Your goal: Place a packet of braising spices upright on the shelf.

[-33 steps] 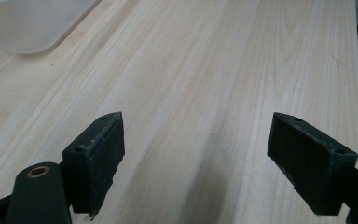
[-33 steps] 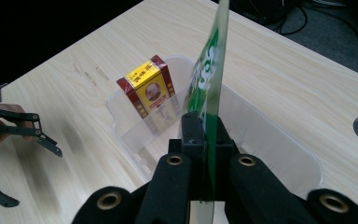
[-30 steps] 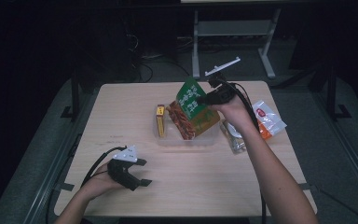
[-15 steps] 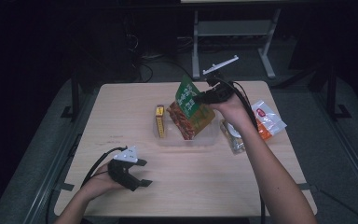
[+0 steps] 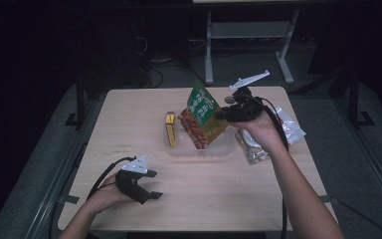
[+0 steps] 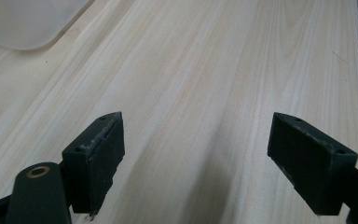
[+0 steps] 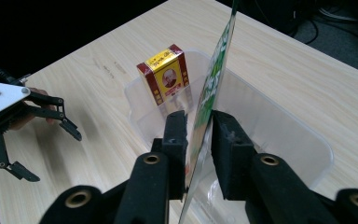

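The right gripper (image 5: 222, 113) has drawn back a little toward the table's right edge since a second ago, and its jaws have just been opening; the green snack bag (image 5: 202, 115) stands between them, a thin gap showing on either side. The bag is more upright than before, its foot in the clear plastic tub (image 7: 279, 140) beside the yellow box (image 7: 165, 77). The left gripper (image 5: 149, 186) has stayed at the table's near left, jaws wide apart over bare wood.

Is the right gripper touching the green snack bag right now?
Cannot tell. In the right gripper view, the green snack bag runs edge-on between the right gripper pads, whose jaws have just been opening; contact or a gap isn't plain.
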{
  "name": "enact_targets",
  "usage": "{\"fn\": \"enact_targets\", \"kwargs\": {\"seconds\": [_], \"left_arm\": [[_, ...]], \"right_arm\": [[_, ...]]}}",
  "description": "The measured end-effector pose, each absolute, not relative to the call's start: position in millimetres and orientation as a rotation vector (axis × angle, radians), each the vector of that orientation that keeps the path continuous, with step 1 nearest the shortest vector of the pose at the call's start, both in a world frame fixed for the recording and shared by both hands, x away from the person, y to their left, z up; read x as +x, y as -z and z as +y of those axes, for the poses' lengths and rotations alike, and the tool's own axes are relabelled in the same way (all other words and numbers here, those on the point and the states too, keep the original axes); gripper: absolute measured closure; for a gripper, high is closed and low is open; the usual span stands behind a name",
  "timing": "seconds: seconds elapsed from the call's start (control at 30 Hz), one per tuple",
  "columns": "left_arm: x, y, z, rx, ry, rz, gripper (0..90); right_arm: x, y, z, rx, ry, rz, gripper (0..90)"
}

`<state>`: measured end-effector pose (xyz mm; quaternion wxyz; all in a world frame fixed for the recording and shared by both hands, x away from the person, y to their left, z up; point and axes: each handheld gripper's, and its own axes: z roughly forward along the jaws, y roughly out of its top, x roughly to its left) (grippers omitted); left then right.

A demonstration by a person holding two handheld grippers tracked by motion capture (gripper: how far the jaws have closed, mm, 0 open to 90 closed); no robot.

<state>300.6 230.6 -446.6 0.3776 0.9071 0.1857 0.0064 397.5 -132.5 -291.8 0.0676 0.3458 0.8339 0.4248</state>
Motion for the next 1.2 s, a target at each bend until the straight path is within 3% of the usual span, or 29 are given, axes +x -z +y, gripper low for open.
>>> {"fn": "enact_targets", "kwargs": {"seconds": [0.13,0.2,1.2], "left_arm": [[301,447,230,2.325,-0.012,0.475,18.3],[301,447,230,2.326,-0.012,0.474,18.3],[301,449,230,2.327,-0.021,0.468,16.0]], "right_arm": [[395,294,-138,1.047,-1.285,2.495,88.3],[395,294,-138,1.039,-1.279,2.49,89.5],[426,282,-105,0.99,-1.32,2.444,89.8]]}}
